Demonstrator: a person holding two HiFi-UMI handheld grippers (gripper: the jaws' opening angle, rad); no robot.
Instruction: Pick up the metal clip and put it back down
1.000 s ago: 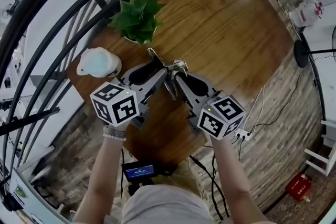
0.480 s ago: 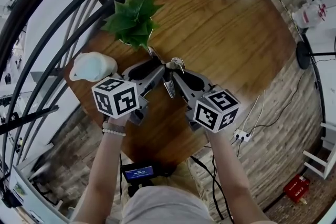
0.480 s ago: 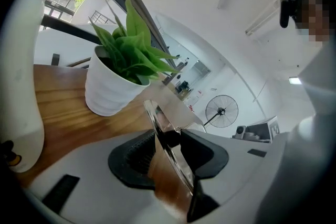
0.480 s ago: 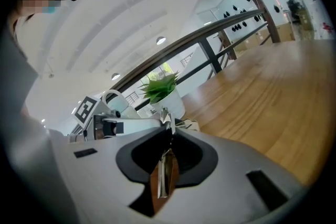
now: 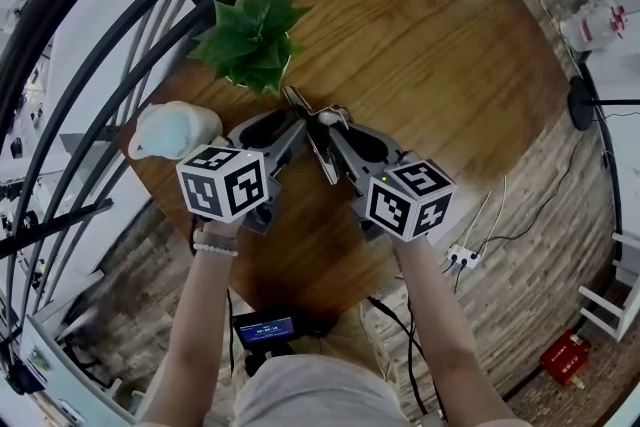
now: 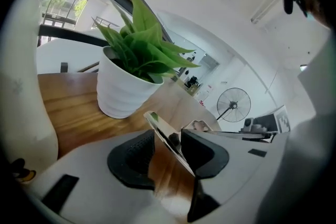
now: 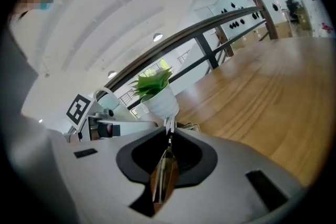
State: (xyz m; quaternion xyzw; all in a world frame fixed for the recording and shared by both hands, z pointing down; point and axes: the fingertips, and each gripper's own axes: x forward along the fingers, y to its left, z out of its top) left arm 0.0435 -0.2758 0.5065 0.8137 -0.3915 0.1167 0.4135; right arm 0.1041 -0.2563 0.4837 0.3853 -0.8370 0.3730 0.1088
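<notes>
Metal clip (image 5: pixel 318 141) hangs between the two hand-held grippers, over the near-left part of the wooden surface (image 5: pixel 440 65). It sits just in from the left edge and just nearer than the potted plant (image 5: pixel 248 40). Cannot tell from any view whether its lower end touches the wood.

Right hand-held gripper (image 5: pixel 336 127): in the right gripper view the jaws are pinched on the clip (image 7: pixel 165 176), seen edge-on as a thin shiny strip running up between the pads. They have just been closing a little further on it.

Left hand-held gripper (image 5: pixel 300 123): in the left gripper view (image 6: pixel 168 136) the jaws are spread wide and have just been opening. The clip's flat blade (image 6: pixel 170 160) lies slantwise across the gap, leaning on the right-hand pad. No firm squeeze shows.

Both come in from the near edge and their tips meet at the clip, marker cubes trailing back toward the person.

Edges and room:
- Plant in its white ribbed pot (image 6: pixel 123 94) stands close to the left edge, just beyond the jaw tips.
- White cap (image 5: pixel 172 128) lies at the near-left corner, just beside the left gripper's body.
- Dark curved railing (image 5: pixel 120 25) runs along outside the left edge, close to plant and cap.
- Wood runs wide from the clip to the far edge and the right edge.
- Near edge lies under the forearms, with brick-pattern floor (image 5: pixel 520 215) past the right edge.
</notes>
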